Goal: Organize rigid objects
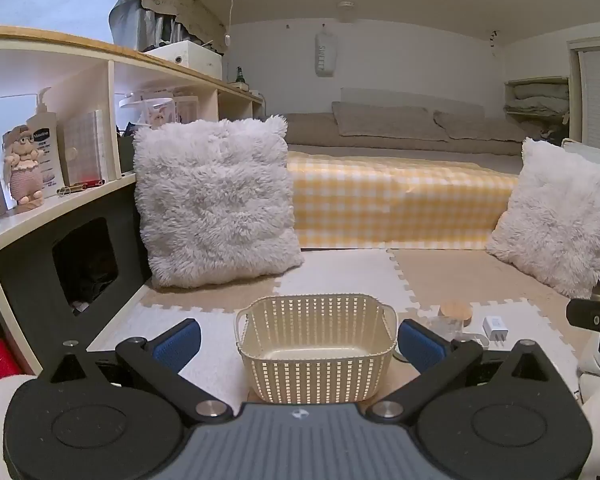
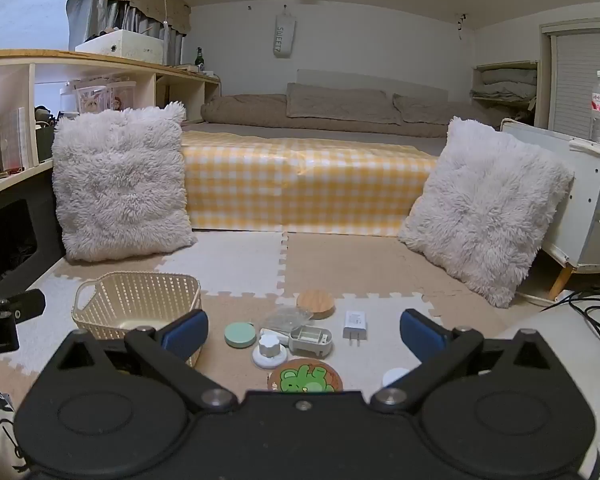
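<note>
A cream woven basket (image 1: 315,346) stands empty on the foam floor mat, right in front of my left gripper (image 1: 300,342), whose blue fingers are spread wide on either side of it without touching. The same basket (image 2: 136,306) shows at the left of the right wrist view. My right gripper (image 2: 303,334) is open above a cluster of small items: a green round tin (image 2: 240,335), a white knob on a disc (image 2: 270,350), a grey plastic case (image 2: 311,339), a white charger plug (image 2: 355,325), a wooden lid (image 2: 316,303) and a green bear coaster (image 2: 305,377).
Two fluffy white cushions (image 2: 120,184) (image 2: 484,208) lean at the left and right of the mat. A yellow checked mattress (image 2: 308,184) lies behind them. A shelf unit (image 1: 60,128) with a lotion bottle and a doll runs along the left. Black cables (image 2: 592,316) trail at the right.
</note>
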Tool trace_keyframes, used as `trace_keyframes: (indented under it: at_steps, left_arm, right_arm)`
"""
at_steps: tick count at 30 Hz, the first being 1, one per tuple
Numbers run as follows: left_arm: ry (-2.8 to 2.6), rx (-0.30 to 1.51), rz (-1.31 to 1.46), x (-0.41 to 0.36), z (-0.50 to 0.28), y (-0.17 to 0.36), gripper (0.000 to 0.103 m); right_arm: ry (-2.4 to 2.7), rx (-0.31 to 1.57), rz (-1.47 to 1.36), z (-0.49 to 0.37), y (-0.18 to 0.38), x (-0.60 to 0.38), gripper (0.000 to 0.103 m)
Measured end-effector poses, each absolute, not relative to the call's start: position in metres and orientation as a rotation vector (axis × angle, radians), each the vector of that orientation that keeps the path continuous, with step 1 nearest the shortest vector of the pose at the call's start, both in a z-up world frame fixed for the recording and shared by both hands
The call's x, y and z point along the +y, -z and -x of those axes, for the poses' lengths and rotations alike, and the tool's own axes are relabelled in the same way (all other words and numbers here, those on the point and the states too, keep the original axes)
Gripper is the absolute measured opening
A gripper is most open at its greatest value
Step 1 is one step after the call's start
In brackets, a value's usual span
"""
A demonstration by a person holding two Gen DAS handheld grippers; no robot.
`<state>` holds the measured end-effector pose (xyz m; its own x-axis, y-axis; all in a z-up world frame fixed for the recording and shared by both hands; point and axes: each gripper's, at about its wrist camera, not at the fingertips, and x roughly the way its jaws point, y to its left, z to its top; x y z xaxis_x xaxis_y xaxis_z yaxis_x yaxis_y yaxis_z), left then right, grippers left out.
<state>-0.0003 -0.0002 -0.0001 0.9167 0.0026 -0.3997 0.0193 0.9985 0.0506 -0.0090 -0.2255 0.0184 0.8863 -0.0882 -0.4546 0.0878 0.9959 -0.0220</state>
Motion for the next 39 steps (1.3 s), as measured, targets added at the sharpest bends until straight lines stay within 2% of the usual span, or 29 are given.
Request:
trace_keyframes:
  at_steps: [39]
  left_arm:
    - [0.009,0.411,-0.054,0.0000,0.0001,0.0002,0.103]
  right_arm:
    - [0.091,0.466,0.009,0.0095,-0.0189,-0.2247,0.103]
